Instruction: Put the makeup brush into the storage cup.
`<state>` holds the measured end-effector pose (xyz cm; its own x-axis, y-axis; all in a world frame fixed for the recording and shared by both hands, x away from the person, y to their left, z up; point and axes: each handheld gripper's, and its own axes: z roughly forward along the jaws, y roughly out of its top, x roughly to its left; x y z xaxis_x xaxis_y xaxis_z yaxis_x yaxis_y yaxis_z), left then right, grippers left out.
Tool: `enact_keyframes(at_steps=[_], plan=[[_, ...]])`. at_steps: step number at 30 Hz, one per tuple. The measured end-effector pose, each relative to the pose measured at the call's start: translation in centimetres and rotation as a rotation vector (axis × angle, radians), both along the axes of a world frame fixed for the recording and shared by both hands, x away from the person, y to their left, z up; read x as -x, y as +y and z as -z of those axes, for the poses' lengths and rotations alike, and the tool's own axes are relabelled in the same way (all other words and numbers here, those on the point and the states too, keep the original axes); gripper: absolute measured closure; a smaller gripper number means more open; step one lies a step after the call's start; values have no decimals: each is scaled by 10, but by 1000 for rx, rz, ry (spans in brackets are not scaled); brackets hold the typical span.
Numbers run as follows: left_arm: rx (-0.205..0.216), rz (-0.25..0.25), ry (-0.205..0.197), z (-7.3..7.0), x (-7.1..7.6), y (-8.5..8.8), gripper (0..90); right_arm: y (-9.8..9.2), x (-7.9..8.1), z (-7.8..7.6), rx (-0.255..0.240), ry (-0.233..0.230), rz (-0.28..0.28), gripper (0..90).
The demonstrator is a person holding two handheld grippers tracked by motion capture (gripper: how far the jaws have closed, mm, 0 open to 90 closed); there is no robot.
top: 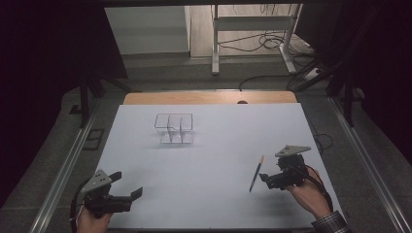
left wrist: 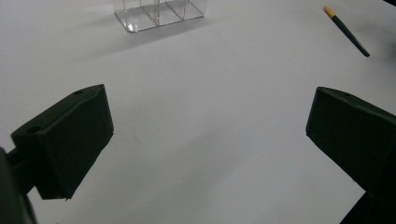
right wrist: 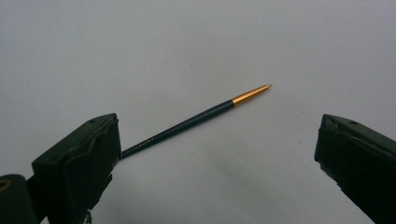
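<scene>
A thin dark brush (top: 256, 173) with a gold tip lies flat on the white table cover (top: 214, 145), right of centre. My right gripper (top: 270, 174) sits just to its right, open. In the right gripper view the brush (right wrist: 196, 119) lies between and ahead of the spread jaws of that gripper (right wrist: 217, 135), its dark end passing behind the left jaw. A clear plastic organizer (top: 174, 128) with compartments stands at the back centre-left. My left gripper (top: 126, 184) rests open near the front left corner, nothing between its jaws (left wrist: 208, 107); its view shows the organizer (left wrist: 159, 14) and the brush (left wrist: 348, 31) far off.
The wooden table edge (top: 209, 97) shows beyond the white cover. A metal stand (top: 252, 29) and cables lie on the floor behind the table. Metal rails (top: 68, 160) run along both sides.
</scene>
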<state>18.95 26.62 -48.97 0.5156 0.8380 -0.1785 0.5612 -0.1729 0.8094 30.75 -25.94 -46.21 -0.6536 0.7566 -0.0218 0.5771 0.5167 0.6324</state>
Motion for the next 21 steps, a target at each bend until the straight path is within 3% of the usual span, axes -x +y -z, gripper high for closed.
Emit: enact_keyframes(at_steps=[21], plan=[[3, 1, 8, 1, 0, 0, 11, 4, -17, 1, 37, 46, 4, 9]])
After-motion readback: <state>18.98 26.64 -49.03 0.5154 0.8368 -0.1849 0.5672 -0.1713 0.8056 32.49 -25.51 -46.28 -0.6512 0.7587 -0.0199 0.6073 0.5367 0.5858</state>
